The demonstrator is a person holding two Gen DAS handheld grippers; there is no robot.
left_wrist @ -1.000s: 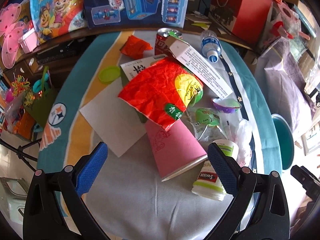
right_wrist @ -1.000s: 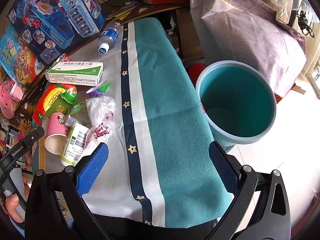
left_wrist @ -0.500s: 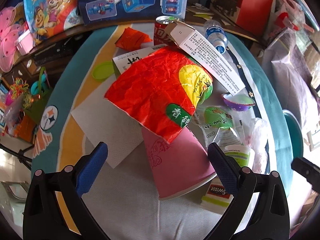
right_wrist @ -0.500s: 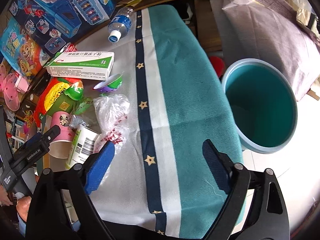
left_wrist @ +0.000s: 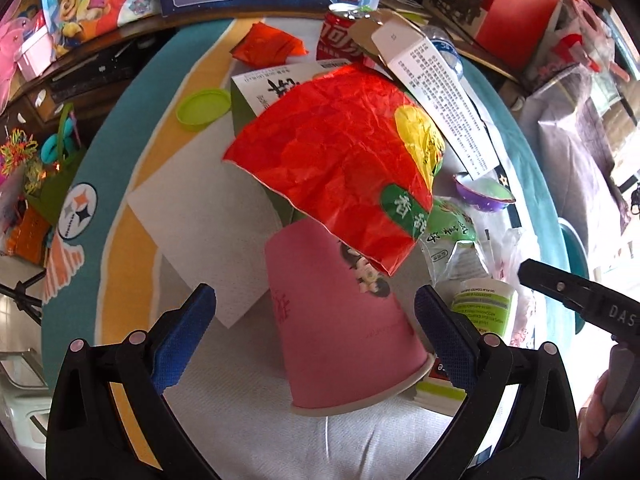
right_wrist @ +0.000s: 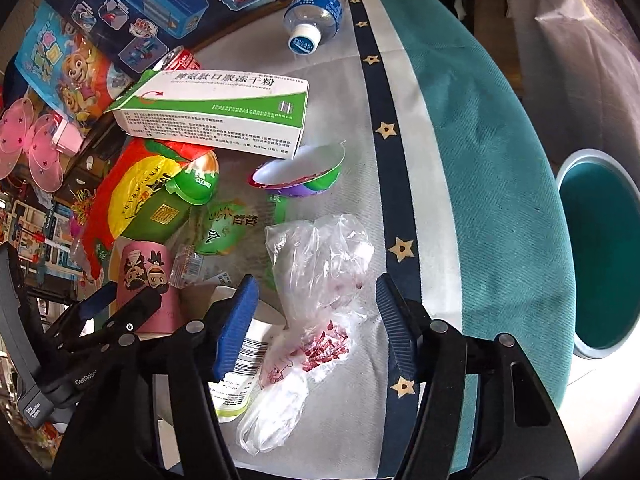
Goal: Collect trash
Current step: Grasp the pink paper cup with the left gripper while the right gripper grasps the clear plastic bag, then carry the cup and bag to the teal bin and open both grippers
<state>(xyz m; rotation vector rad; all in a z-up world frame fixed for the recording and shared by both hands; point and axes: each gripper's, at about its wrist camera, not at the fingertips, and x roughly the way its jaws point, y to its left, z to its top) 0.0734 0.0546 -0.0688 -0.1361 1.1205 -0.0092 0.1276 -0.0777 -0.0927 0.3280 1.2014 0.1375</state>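
A table under a woven cloth (right_wrist: 480,160) of teal, white and navy starred bands carries the litter, and a round teal bin (right_wrist: 600,256) stands open on the floor off its right edge. Judging by the poses, this is the reach step: nothing is gripped yet. Next each tool must close on its piece and carry it right to the bin. Largest in the heap is a crinkled red foil snack bag (left_wrist: 340,160), propped over a smooth pink paper cup (left_wrist: 340,320) lying on its side, rim toward the near edge. The left gripper (left_wrist: 316,320) has its blue ribbed pads spread apart on either side of that cup, not touching. The right gripper (right_wrist: 316,320), also spread wide, straddles a limp, clear plastic bag (right_wrist: 316,280) flecked with red scraps, beside a toppled white supplement bottle (right_wrist: 240,372).
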